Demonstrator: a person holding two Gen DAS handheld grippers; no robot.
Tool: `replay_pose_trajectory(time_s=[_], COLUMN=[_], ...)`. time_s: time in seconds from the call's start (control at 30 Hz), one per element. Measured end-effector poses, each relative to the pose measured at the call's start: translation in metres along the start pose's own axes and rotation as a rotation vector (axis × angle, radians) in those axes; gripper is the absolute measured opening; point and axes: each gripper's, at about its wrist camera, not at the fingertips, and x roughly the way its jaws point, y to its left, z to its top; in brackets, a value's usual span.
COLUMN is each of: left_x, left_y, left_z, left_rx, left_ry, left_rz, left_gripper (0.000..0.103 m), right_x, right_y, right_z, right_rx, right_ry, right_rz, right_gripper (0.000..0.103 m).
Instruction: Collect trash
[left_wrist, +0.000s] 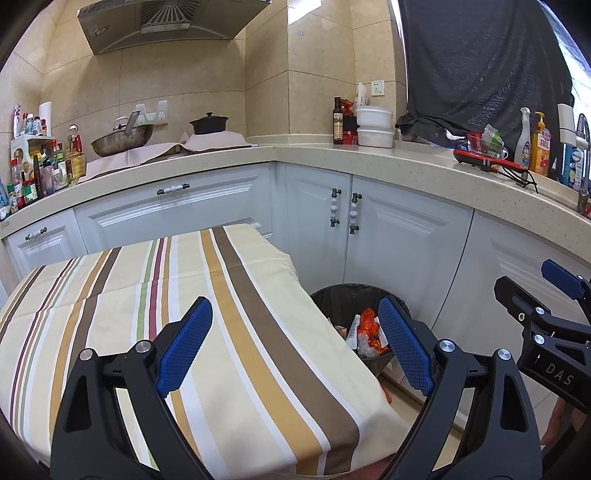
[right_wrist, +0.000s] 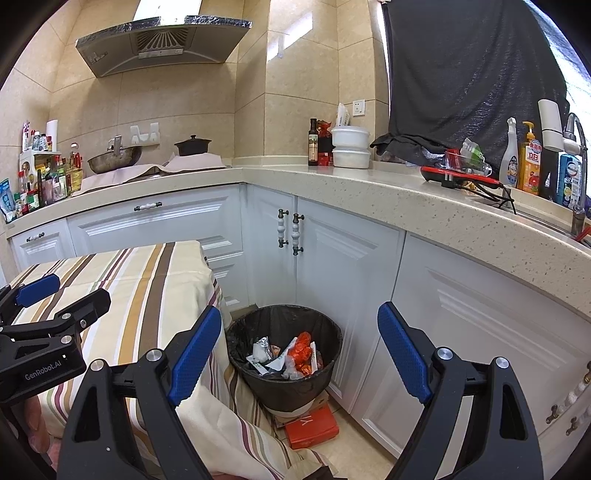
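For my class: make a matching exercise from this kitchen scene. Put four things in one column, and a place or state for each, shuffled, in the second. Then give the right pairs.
Things:
1. trash bin
2. striped tablecloth
3. black pot
4. left gripper

Places or states:
A. on the stove under the hood
B. jaws open, nothing between them
C. on the floor, wrappers inside
D. spread over the table

Pairs: 1-C, 2-D, 3-A, 4-B

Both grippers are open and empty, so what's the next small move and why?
Probably none beyond drawing back: the striped tablecloth shows no trash, wrappers already lie in the black-lined round bin, and the left gripper and right gripper hold nothing.
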Motion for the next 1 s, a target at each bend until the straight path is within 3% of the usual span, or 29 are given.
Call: replay_pose_trajectory(time_s=[1.0], left_x=[-0.0004], left_y=[-0.0028], left_z=[-0.001], left_rx=[-0.002], left_ry=[0.007], left_rz=[-0.002], left_gripper=[0.089], right_x=[-0.0018], right_y=[-0.003], right_z=[0.0002], right_rx=[-0.002], right_ry=[0.0], right_rz=[0.0], right_gripper=[0.084])
